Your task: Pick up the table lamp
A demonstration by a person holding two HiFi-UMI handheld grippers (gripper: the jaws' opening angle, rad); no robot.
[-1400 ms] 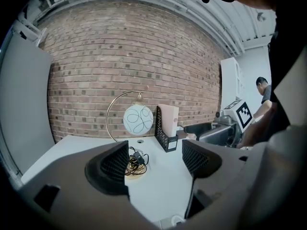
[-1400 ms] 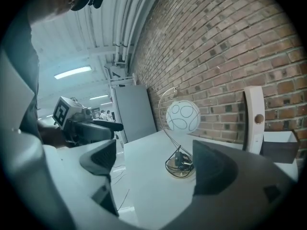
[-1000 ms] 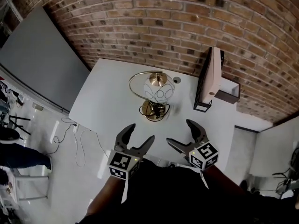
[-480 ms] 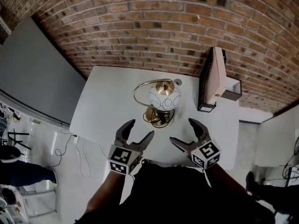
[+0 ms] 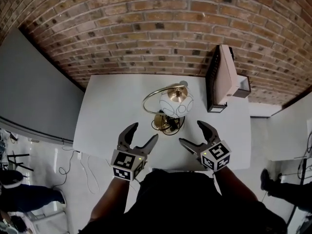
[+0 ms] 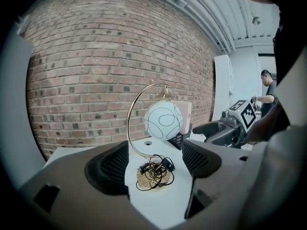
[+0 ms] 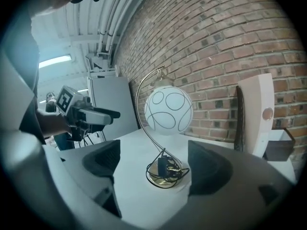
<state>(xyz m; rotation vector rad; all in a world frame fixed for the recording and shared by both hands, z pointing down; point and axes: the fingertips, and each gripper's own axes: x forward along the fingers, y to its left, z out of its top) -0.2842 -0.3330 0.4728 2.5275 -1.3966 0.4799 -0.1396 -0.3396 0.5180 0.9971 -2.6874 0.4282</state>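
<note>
1. Head view: The table lamp (image 5: 176,103) stands upright on the white tabletop (image 5: 112,106), about midway along its length and nearer the far edge by the brick wall (image 5: 146,28). Its long axis is vertical. The brass base (image 5: 165,124) is the part closest to the near edge. The left gripper (image 5: 145,132) and right gripper (image 5: 190,132) hover over the near edge, one each side of the base and pointing toward it. Neither is clearly nearer and neither touches the lamp. A flat box (image 5: 225,74) stands on edge at the right end, well apart.

2. Left gripper view: The jaws stand wide apart and grip nothing. The base, with its cable (image 6: 156,167) bundled on top, is framed between them but lies farther off on the tabletop. The globe (image 6: 163,120) hangs above it from the arched stem.

3. Right gripper view: The jaws are well apart, though they have just been closing a little. Only bare tabletop lies between them. The base (image 7: 164,176) sits straight ahead, clear of both pads. I judge that a forward, slightly downward reach would bring the stem within grasp.
</note>
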